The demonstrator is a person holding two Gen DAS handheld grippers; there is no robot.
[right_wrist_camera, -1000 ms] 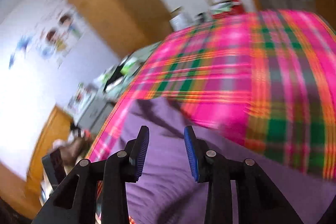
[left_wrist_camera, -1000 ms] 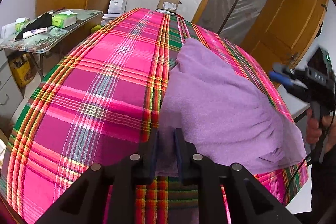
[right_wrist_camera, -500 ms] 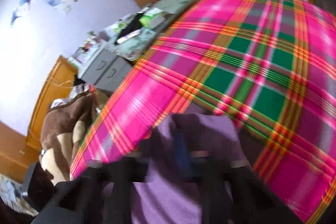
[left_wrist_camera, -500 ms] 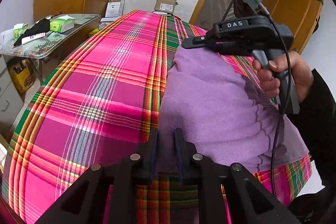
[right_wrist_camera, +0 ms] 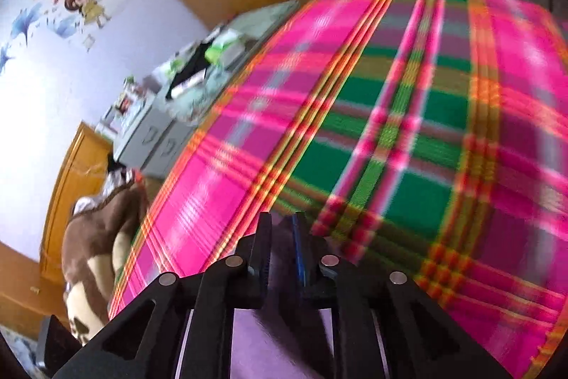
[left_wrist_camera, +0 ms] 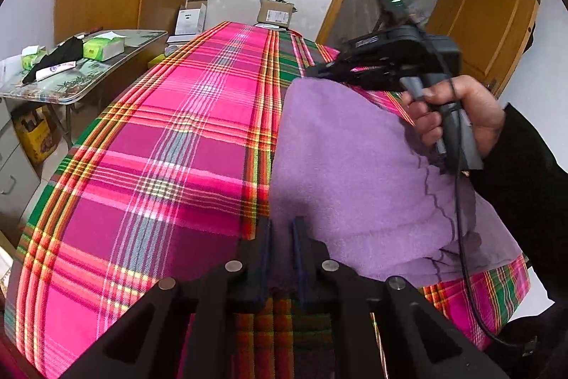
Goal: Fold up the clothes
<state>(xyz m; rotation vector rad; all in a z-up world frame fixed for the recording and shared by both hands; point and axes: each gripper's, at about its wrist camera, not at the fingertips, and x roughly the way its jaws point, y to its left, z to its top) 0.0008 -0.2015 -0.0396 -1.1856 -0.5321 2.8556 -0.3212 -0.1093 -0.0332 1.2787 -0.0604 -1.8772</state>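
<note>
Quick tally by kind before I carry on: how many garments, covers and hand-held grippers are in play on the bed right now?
Purple garment: 1
Plaid bed cover: 1
Hand-held grippers: 2, the left hand-held gripper and the right hand-held gripper, each shut on the purple garment
Total: 4

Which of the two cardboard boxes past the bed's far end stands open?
The left box, white-fronted with its flap raised. The brown box, right of it, bears a label and looks closed.
</note>
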